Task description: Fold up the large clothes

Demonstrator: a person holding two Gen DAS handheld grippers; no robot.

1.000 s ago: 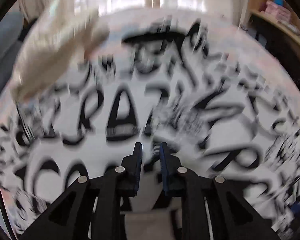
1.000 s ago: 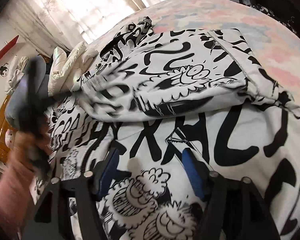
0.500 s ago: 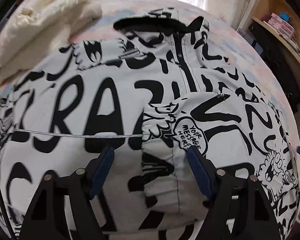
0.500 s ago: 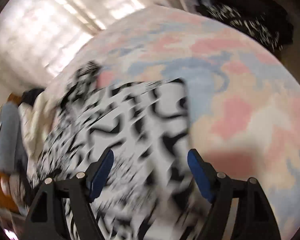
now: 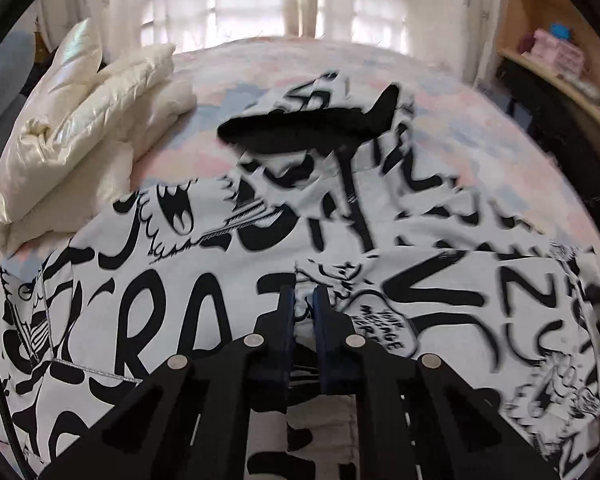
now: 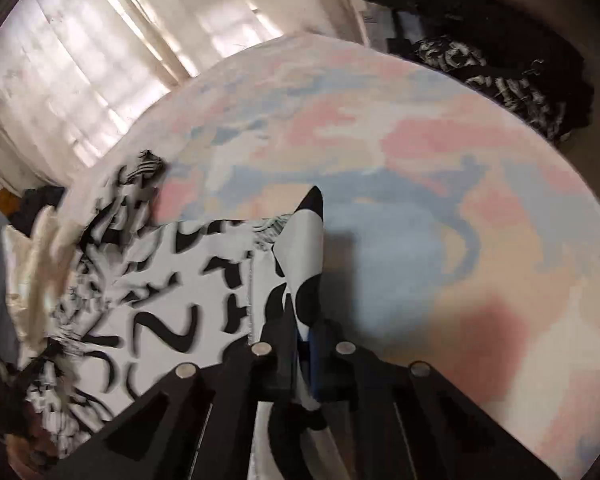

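A large white garment with black graffiti lettering (image 5: 228,264) lies spread over the bed, its black collar (image 5: 308,126) at the far end. In the left wrist view my left gripper (image 5: 303,300) is shut on a folded edge of this garment near its middle. In the right wrist view my right gripper (image 6: 305,330) is shut on a corner of the same garment (image 6: 300,256), which stands up between the blue pads at the garment's right edge. The rest of the printed cloth (image 6: 168,300) spreads to the left of it.
The bed carries a pastel pink, blue and cream sheet (image 6: 440,216). A folded cream puffer jacket (image 5: 80,128) lies at the far left of the bed. Curtained windows (image 5: 260,0) stand behind. A wooden shelf (image 5: 556,64) and dark clothes (image 6: 508,68) are at the right.
Both grippers stood open half a second ago and have now shut on the garment. The right gripper swung right from the middle of the garment to its edge.
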